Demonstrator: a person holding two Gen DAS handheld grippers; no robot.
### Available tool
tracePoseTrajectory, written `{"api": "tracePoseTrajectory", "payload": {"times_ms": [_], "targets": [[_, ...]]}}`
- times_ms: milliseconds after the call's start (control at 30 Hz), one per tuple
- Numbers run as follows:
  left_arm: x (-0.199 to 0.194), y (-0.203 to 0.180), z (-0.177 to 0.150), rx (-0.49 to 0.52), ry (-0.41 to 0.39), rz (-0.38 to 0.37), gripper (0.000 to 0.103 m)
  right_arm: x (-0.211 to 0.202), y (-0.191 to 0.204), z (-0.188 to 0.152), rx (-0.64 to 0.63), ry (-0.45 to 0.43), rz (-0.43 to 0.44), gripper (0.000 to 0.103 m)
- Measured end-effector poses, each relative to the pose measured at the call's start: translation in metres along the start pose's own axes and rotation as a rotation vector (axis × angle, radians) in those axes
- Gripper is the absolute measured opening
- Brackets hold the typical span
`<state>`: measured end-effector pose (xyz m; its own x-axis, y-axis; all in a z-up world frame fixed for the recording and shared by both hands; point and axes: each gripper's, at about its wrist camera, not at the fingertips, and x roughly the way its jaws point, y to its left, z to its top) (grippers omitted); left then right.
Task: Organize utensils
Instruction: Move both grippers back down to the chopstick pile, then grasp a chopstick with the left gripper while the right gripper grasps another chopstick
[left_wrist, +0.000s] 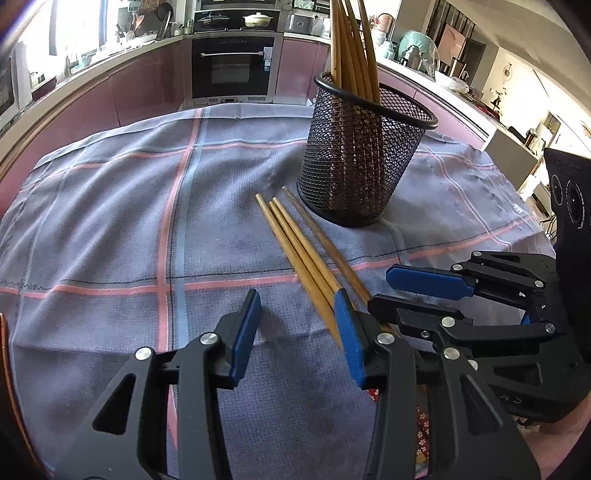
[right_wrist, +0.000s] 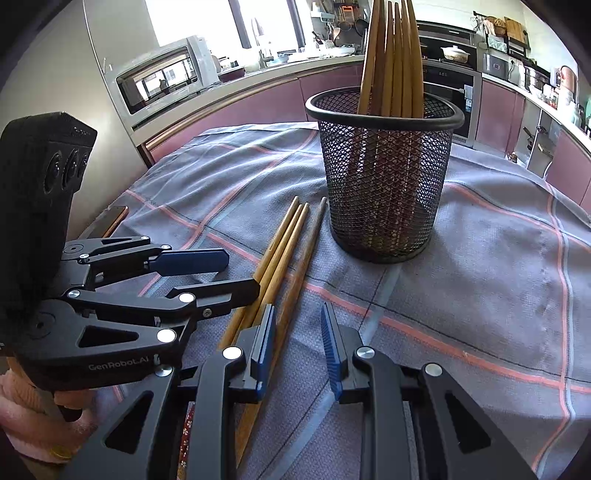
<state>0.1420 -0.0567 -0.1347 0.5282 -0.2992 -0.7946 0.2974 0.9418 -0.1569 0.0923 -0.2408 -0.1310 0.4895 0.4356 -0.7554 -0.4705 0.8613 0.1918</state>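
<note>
Three wooden chopsticks (left_wrist: 301, 245) lie side by side on the grey checked cloth (left_wrist: 110, 221), just in front of a black mesh holder (left_wrist: 360, 158) that has several chopsticks standing in it. My left gripper (left_wrist: 301, 325) is open, low over the cloth, its right finger against the chopsticks' near ends. My right gripper (right_wrist: 298, 343) is open with the darkest chopstick (right_wrist: 303, 273) lying between its fingers. The holder (right_wrist: 382, 181) and the loose chopsticks (right_wrist: 280, 247) also show in the right wrist view. Each gripper shows in the other's view, the right one (left_wrist: 417, 291) and the left one (right_wrist: 221, 271).
The cloth covers a table (right_wrist: 498, 258); its edge drops off behind the holder. Pink kitchen cabinets (left_wrist: 147, 85), an oven (left_wrist: 232, 66) and a microwave (right_wrist: 162, 77) stand beyond. A phone (right_wrist: 114, 218) lies at the table's left edge.
</note>
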Motion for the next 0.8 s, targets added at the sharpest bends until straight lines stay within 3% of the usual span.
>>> {"api": "tracePoseTrajectory", "payload": {"times_ms": [400, 567, 800], "targets": [[-0.004, 0.006, -0.002, 0.029, 0.027, 0.001, 0.032, 0.003, 0.002, 0.001, -0.008, 0.004, -0.001, 0.024], [0.000, 0.010, 0.004, 0.030, 0.041, 0.012, 0.014, 0.011, 0.008, 0.007, -0.045, 0.007, -0.034, 0.024], [0.002, 0.015, 0.007, 0.028, 0.049, 0.027, 0.015, 0.018, 0.011, 0.015, -0.069, 0.008, -0.064, 0.017]]}}
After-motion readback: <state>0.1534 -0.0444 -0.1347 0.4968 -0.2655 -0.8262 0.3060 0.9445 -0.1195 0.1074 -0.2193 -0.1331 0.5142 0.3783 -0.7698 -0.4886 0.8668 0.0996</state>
